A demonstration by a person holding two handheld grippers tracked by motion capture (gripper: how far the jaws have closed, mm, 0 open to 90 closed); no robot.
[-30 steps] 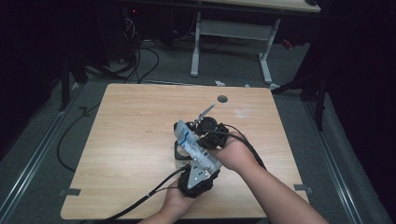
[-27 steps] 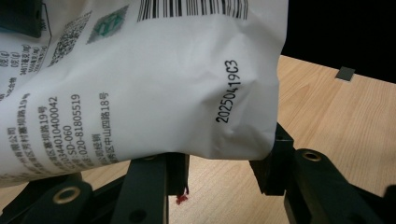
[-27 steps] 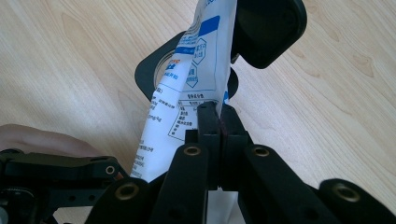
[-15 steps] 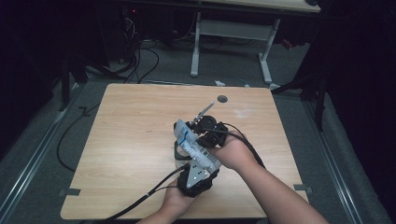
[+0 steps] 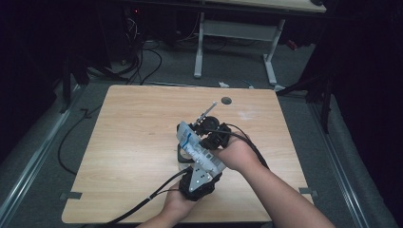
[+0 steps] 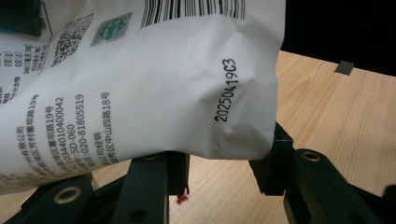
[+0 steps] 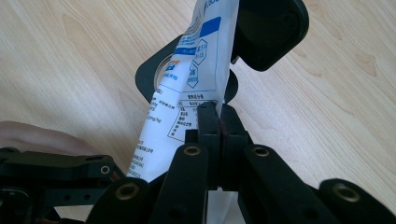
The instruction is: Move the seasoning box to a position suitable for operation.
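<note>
A white pouch (image 5: 194, 146) with blue print and a barcode hangs tilted over the table's middle, held by both grippers. My right gripper (image 7: 218, 116) is shut on the pouch's (image 7: 196, 60) thin upper edge. My left gripper (image 6: 219, 172) has the pouch's (image 6: 140, 84) bulging lower end between its half-closed jaws, which press its sides. Under the pouch stands a black round container (image 7: 159, 74) with a shiny inside, and a black lid-like disc (image 7: 271, 28) is behind it. In the high view my left gripper (image 5: 201, 164) is nearer the person and my right gripper (image 5: 209, 135) is just beyond it.
The wooden table (image 5: 133, 142) has a small round hole (image 5: 226, 100) near its far edge. A thin light rod (image 5: 206, 111) sticks out beyond the grippers. Cables (image 5: 142, 202) trail off the front edge. A desk frame (image 5: 237, 33) stands on the floor behind.
</note>
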